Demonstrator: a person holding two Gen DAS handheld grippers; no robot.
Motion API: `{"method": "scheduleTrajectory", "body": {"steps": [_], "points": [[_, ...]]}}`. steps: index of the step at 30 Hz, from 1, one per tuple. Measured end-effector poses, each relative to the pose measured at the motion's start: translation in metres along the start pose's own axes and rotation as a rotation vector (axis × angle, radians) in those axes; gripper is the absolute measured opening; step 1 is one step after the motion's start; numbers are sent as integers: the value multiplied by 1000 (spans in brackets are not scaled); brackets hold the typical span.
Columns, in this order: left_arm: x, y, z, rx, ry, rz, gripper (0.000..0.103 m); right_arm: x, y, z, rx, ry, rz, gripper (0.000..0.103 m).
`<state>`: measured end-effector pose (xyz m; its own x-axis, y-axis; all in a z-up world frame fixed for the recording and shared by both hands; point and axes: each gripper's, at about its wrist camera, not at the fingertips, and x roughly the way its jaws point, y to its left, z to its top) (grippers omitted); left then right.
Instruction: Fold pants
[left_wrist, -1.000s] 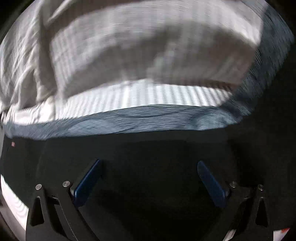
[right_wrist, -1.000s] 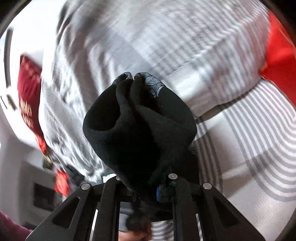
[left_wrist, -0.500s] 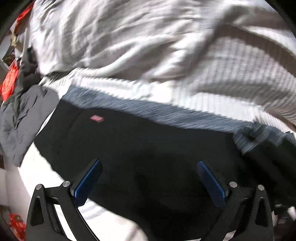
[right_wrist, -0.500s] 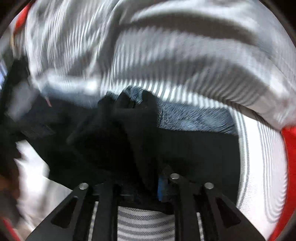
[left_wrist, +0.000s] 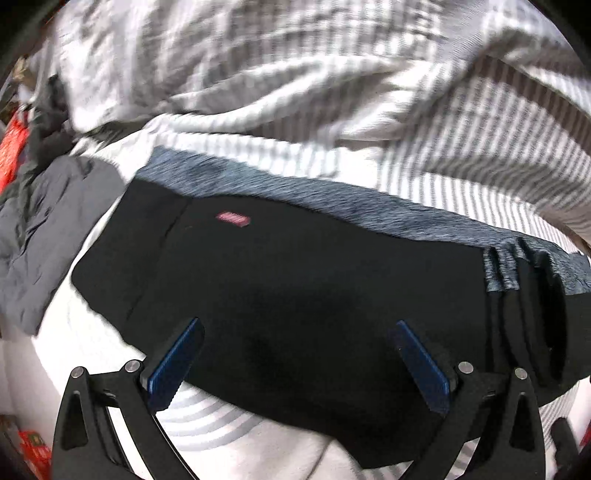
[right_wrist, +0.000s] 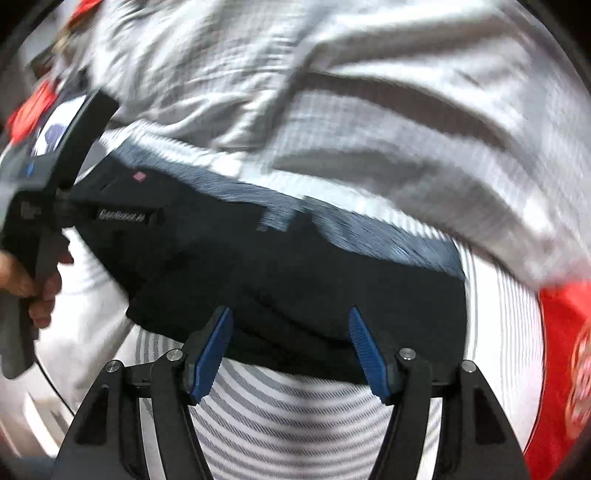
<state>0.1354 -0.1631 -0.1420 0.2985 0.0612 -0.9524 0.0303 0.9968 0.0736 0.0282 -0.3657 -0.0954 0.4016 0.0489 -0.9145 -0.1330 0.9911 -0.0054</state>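
The black pants (left_wrist: 295, 288) lie folded flat on the striped bed sheet (left_wrist: 207, 428), with a grey-blue waistband (left_wrist: 332, 199) along the far edge and a small pink label (left_wrist: 233, 218). My left gripper (left_wrist: 295, 354) is open and empty, its blue pads over the near edge of the pants. My right gripper (right_wrist: 291, 343) is open and empty, just above the near edge of the pants (right_wrist: 295, 273). The left gripper's body (right_wrist: 40, 192) and the hand holding it show at the left of the right wrist view.
A rumpled grey-and-white striped duvet (left_wrist: 332, 92) lies bunched just beyond the pants. A dark grey garment (left_wrist: 40, 229) lies at the left. A red cloth (right_wrist: 565, 350) is at the right edge of the bed.
My right gripper has opened and let go of the bunched black pants, which now lie flat on the bed. Both views have swung down and back over the pants.
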Motion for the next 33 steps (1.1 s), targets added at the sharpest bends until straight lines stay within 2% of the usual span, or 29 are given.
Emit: {"method": "scheduleTrajectory", "body": {"steps": [3, 5, 6, 7, 9, 11, 16, 19, 23, 26, 31, 32, 33], "points": [[9, -28, 9, 82, -13, -19, 103, 1, -29, 0, 136, 27, 5, 69], [16, -46, 13, 134, -9, -29, 103, 12, -43, 7, 190, 43, 7, 63], [20, -57, 15, 167, -3, -29, 103, 15, -48, 10, 205, 44, 15, 56], [23, -64, 15, 189, 1, -24, 103, 26, -52, 19, 224, 43, 38, 55], [28, -76, 16, 217, 2, -19, 103, 35, -55, 35, 259, 45, 141, 55], [27, -77, 18, 197, 1, -1, 103, 42, -56, 48, 317, 54, 239, 56], [23, -47, 30, 77, 9, -27, 103, 43, -48, 52, 393, 90, 272, 63], [19, -42, 37, 93, 6, -95, 103, 22, -36, 32, 332, 63, 190, 66], [18, -63, 43, 206, -12, -144, 103, 13, -12, 12, 159, 29, 88, 66], [23, -81, 42, 256, -16, -157, 103, 21, 4, 6, 62, 14, 40, 66], [41, -101, 39, 316, -8, -116, 103, 42, 18, 9, -22, -9, -25, 66], [43, -100, 39, 310, -5, -122, 103, 47, 19, 11, -30, -2, -35, 62], [45, -98, 39, 301, -1, -133, 103, 54, 18, 12, -33, 17, -30, 38]]}}
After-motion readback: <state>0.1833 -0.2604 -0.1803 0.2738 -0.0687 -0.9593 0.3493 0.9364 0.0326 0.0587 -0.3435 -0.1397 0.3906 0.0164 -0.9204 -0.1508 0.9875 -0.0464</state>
